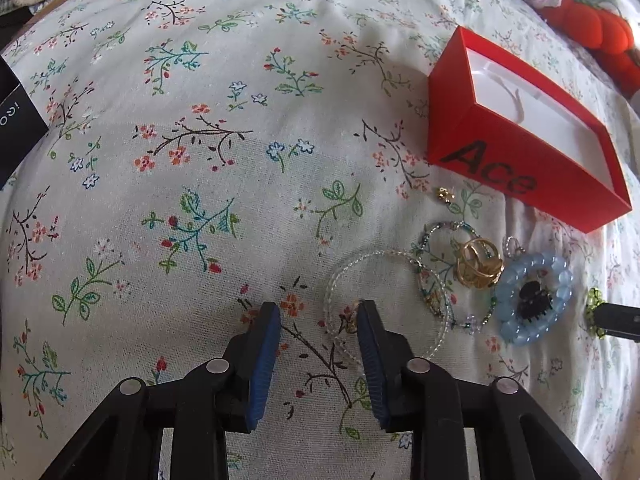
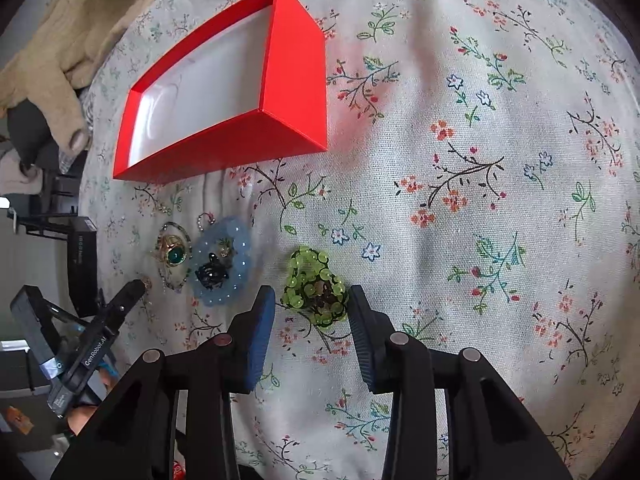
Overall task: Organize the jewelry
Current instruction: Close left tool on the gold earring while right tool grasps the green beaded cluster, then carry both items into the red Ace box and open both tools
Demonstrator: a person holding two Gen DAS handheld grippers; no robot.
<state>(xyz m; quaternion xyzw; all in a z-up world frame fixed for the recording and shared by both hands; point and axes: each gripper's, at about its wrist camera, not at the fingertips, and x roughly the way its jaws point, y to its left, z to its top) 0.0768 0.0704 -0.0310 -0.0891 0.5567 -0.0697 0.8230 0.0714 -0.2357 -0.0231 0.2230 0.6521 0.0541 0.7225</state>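
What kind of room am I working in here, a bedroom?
Most likely a bedroom: the work surface is a bed under a floral sheet, soft and rumpled, with plush toys at its edge and a cream knit garment heaped beside it.

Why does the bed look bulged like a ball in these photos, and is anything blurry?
Both wrist views are fisheye, so the floral sheet curves outward; right wrist view has dark rounded corners. The red box is sharp in both; its white inside looks bright in soft daylight. The green bead piece is slightly soft.

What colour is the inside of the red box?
White; the red box has a white lining, seen best in the right wrist view.
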